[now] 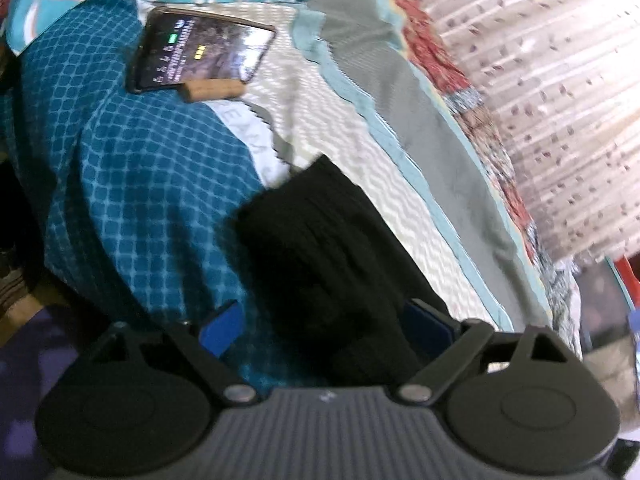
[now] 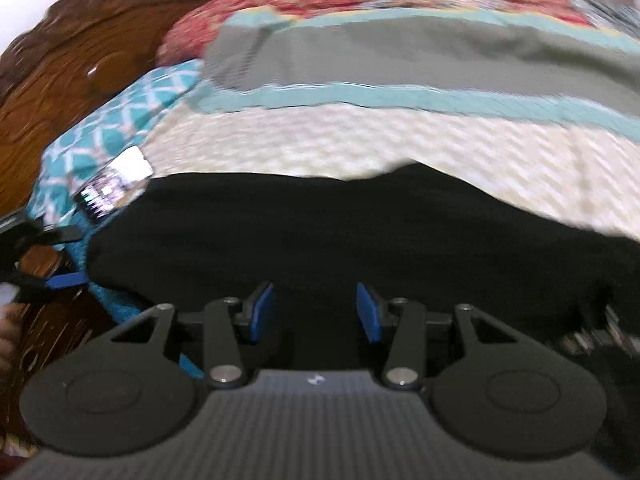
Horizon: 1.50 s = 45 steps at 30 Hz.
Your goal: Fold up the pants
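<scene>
Fingers: left gripper (image 1: 324,330) wide | right gripper (image 2: 315,312) parted, gripping nothing | black pants (image 2: 360,232) on bed (blurred)

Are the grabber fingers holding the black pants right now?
No. Both grippers, left gripper and right gripper, are open over the black pants; their fingers pinch nothing.

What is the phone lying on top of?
The phone rests on a small wooden stand, on the blue checked cloth and cream quilt. Beneath those is hidden.

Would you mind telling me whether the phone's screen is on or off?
On. The phone lies on the bed with its screen lit, showing icons and an image; the right wrist view shows it glowing too.
</scene>
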Available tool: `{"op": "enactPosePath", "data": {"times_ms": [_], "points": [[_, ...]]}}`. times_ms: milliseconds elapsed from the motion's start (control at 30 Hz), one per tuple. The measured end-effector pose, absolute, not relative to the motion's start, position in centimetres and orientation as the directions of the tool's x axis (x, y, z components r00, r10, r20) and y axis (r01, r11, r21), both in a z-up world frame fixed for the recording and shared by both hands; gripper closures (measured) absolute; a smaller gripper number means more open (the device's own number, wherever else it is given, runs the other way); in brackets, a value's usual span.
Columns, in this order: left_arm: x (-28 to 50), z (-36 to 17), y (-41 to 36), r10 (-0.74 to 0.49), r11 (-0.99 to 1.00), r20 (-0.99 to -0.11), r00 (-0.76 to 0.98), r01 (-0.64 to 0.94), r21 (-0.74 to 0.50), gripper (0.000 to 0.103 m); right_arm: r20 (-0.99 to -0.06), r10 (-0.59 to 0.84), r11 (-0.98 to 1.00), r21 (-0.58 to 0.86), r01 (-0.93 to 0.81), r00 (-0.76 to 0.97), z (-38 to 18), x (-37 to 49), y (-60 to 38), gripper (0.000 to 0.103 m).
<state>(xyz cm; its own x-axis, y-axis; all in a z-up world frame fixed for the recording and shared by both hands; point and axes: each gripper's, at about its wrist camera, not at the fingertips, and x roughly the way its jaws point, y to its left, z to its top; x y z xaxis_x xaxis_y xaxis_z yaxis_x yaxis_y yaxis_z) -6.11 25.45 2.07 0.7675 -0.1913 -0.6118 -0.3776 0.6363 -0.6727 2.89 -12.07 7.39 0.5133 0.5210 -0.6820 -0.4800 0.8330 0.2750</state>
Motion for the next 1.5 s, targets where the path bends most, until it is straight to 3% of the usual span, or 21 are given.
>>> {"op": "enactPosePath", "data": {"times_ms": [133, 300, 400, 433, 500, 600, 733, 900, 1033, 1267, 1367, 1433, 1500], "points": [[-3.8, 0.7, 26.6, -0.226, 0.574, -0.587, 0.777, -0.381, -0.725, 0.006, -0.68, 0.583, 0.776, 0.303, -0.553, 0.444, 8.1, 4.6, -7.2, 0.057], [-1.3, -0.8, 27.8, -0.251, 0.53, -0.574, 0.779, -0.386, -0.755, 0.008, -0.692, 0.654, 0.71, 0.424, -0.562, 0.305, 7.1, 7.2, -1.4, 0.069], [-0.4, -0.7, 27.7, -0.231, 0.554, -0.578, 0.783, -0.382, -0.74, 0.024, -0.713, 0.67, 0.695, 0.506, -0.51, 0.206, 5.0, 8.7, 1.7, 0.07], [-0.2, -0.7, 27.6, -0.223, 0.561, -0.58, 0.783, -0.383, -0.734, 0.039, -0.729, 0.663, 0.699, 0.52, -0.491, 0.172, 4.0, 9.2, 2.6, 0.07], [0.2, -0.7, 27.3, -0.222, 0.584, -0.584, 0.781, -0.373, -0.721, 0.058, -0.77, 0.623, 0.733, 0.511, -0.449, 0.142, 1.8, 9.8, 4.0, 0.071], [0.0, -0.2, 26.7, -0.212, 0.608, -0.568, 0.795, -0.347, -0.714, 0.064, -0.753, 0.647, 0.735, 0.575, -0.359, 0.12, 1.1, 11.1, 3.5, 0.073], [-0.7, 2.2, 24.2, -0.237, 0.682, -0.503, 0.831, -0.227, -0.696, 0.064, -0.713, 0.694, 0.704, 0.644, -0.299, 0.101, 0.9, 11.1, 2.1, 0.073], [-0.8, 5.2, 18.7, -0.212, 0.841, -0.485, 0.849, -0.094, -0.532, 0.064, -0.624, 0.767, 0.642, 0.745, -0.183, 0.15, 0.9, 10.3, -1.5, 0.07], [-0.2, 6.2, 14.2, -0.24, 0.904, -0.487, 0.84, 0.01, -0.428, 0.064, -0.599, 0.758, 0.645, 0.747, -0.161, 0.258, 2.5, 9.3, -6.3, 0.069], [1.7, 4.8, 5.5, -0.305, 0.947, -0.572, 0.762, 0.178, -0.268, 0.066, -0.558, 0.712, 0.632, 0.774, -0.042, 0.426, 3.2, 7.4, -14.4, 0.069], [1.6, 3.5, 2.3, -0.329, 0.944, -0.63, 0.704, 0.269, -0.192, 0.061, -0.558, 0.7, 0.62, 0.785, 0.01, 0.447, 2.6, 6.8, -16.1, 0.069], [0.7, 3.5, 1.6, -0.342, 0.936, -0.631, 0.696, 0.314, -0.161, 0.045, -0.548, 0.706, 0.599, 0.8, 0.035, 0.449, 2.0, 6.5, -16.4, 0.062], [-0.3, 4.0, 2.0, -0.364, 0.925, -0.615, 0.699, 0.349, -0.15, 0.04, -0.533, 0.718, 0.579, 0.815, 0.042, 0.448, 2.1, 6.3, -16.8, 0.038]]}}
